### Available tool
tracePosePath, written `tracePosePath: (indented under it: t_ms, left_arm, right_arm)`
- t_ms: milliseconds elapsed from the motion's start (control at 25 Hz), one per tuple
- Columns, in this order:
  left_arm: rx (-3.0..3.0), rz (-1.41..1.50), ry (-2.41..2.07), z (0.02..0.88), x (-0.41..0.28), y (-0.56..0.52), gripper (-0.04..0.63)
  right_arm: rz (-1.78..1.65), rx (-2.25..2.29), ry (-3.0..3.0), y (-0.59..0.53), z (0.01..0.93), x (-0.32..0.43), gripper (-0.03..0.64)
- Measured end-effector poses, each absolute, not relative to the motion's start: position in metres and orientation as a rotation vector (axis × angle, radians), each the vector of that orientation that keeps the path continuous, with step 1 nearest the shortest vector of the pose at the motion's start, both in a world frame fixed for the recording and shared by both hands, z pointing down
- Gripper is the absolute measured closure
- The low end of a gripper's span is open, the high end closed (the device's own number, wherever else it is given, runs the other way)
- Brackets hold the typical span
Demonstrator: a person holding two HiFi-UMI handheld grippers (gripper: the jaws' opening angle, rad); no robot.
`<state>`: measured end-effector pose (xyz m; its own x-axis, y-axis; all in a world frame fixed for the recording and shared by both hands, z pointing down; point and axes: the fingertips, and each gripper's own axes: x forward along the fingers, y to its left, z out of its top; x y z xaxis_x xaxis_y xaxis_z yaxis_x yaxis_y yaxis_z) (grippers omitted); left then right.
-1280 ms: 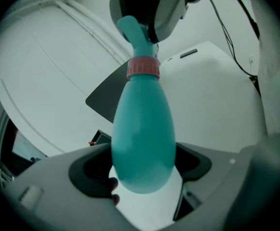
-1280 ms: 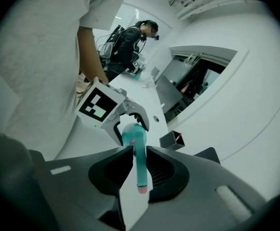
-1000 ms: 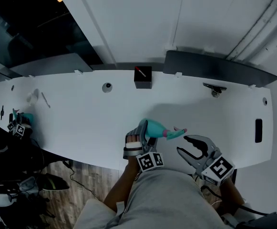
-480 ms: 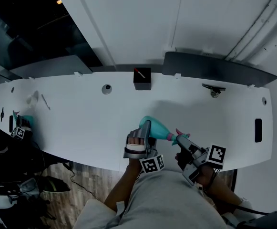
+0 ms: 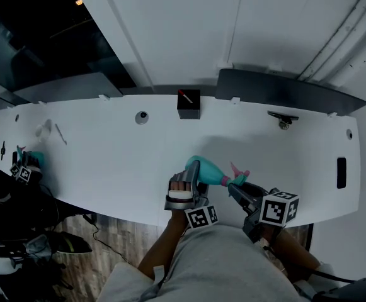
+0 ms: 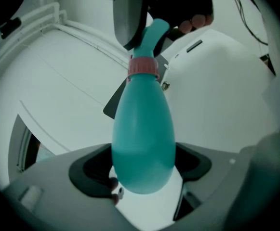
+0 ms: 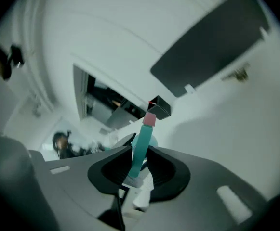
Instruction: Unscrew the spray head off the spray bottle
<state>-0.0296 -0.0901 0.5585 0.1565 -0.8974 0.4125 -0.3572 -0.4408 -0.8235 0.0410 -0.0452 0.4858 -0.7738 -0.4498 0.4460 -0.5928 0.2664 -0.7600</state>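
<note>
Left jaws: the left gripper (image 6: 142,163) stands wide, its jaws clamped on the fat base of the teal, pear-shaped plastic spray bottle (image 6: 142,134).
Right jaws: the right gripper (image 7: 139,159) is narrow; its jaws have just been closing and now pinch the slim teal spray head (image 7: 142,141), whose pink nozzle tip (image 7: 149,120) pokes out beyond them.
Joint: the pink screw collar (image 6: 143,67) sits between bottle and spray head, outside both grips.
Bottle's place: in the head view it hangs roughly level between the left gripper (image 5: 193,172) and the right gripper (image 5: 236,187), over the near edge of the long white table (image 5: 107,150).
Surroundings: a small black box (image 5: 188,102) stands at the table's far side, well apart.
Stage, as judged: both ends are gripped, the head looks not yet unscrewed.
Risk, slipping: the smooth rounded base may spin in the left jaws when the right hand twists, so the thread never loosens.
Risk, wrong part: the right jaws hold the head, not the collar; twisting may strain or snap the thin neck.
Risk, drop: once free, either piece could fall past the table edge.
</note>
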Motion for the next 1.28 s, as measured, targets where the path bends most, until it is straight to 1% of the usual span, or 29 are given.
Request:
tracePosePath:
  t_ms: [80,200,240,320,440,520,720,800,880,920,960,1000,1040,1120,1160,1200,1240,1280]
  left_arm:
    - [-1.942,-1.255,1.200,0.561,-0.028,-0.088,0.210]
    - [-2.017,-1.246,1.196,0.565,-0.024,-0.084,0.210]
    - [-2.039,-1.248,1.197,0.568,-0.023,-0.083,0.210]
    - [-2.074,-1.249,1.198,0.570,-0.021,-0.081,0.210]
    - [-2.099,-1.237,1.192,0.570,-0.020,-0.081,0.210]
    - [-2.111,-1.231,1.193,0.568,-0.020,-0.082,0.210]
    - [-2.116,-1.218,1.225,0.565,-0.022,-0.084,0.210]
    - [-2.128,-1.203,1.264,0.563,-0.024,-0.086,0.210]
    - [-2.137,-1.193,1.323,0.561,-0.031,-0.090,0.210]
    - [-2.128,-1.191,1.347,0.559,-0.035,-0.093,0.210]
    - [-2.110,-1.192,1.362,0.557,-0.039,-0.095,0.210]
    - [-2.083,-1.193,1.369,0.554,-0.043,-0.097,0.210]
    - [-2.052,-1.197,1.369,0.552,-0.046,-0.099,0.210]
    - [-1.981,-1.203,1.352,0.549,-0.050,-0.101,0.210]
    - [-1.947,-1.205,1.338,0.548,-0.050,-0.103,0.210]
    - [-1.920,-1.207,1.325,0.547,-0.049,-0.103,0.210]
    - [-1.901,-1.207,1.312,0.546,-0.048,-0.104,0.210]
    - [-1.889,-1.206,1.303,0.545,-0.045,-0.104,0.210]
  right_arm:
    - [0.996,0.888,-2.441,-0.041,0.481,0.037,0.521]
    - [0.242,0.716,-2.358,-0.034,0.478,0.031,0.528]
    - [0.046,0.655,-2.308,-0.032,0.479,0.029,0.528]
    - [-0.233,0.551,-2.222,-0.029,0.481,0.028,0.528]
    - [-0.478,0.457,-2.153,-0.026,0.479,0.027,0.528]
    - [-0.575,0.425,-2.127,-0.025,0.479,0.026,0.528]
    - [-0.703,0.427,-2.093,-0.029,0.476,0.025,0.525]
    - [-0.704,0.465,-2.126,-0.030,0.472,0.026,0.509]
    - [-0.567,0.512,-2.240,-0.027,0.465,0.028,0.427]
    - [-0.437,0.539,-2.330,-0.026,0.460,0.030,0.397]
    - [-0.259,0.574,-2.441,-0.025,0.452,0.032,0.393]
    - [-0.003,0.621,-2.570,-0.025,0.443,0.035,0.393]
    - [0.356,0.679,-2.689,-0.026,0.434,0.039,0.393]
    - [1.281,0.791,-2.762,-0.034,0.426,0.051,0.394]
    - [1.719,0.836,-2.688,-0.041,0.429,0.057,0.394]
    - [2.049,0.871,-2.570,-0.047,0.437,0.060,0.394]
    - [2.251,0.897,-2.451,-0.050,0.448,0.061,0.393]
    - [2.355,0.919,-2.354,-0.050,0.459,0.060,0.394]
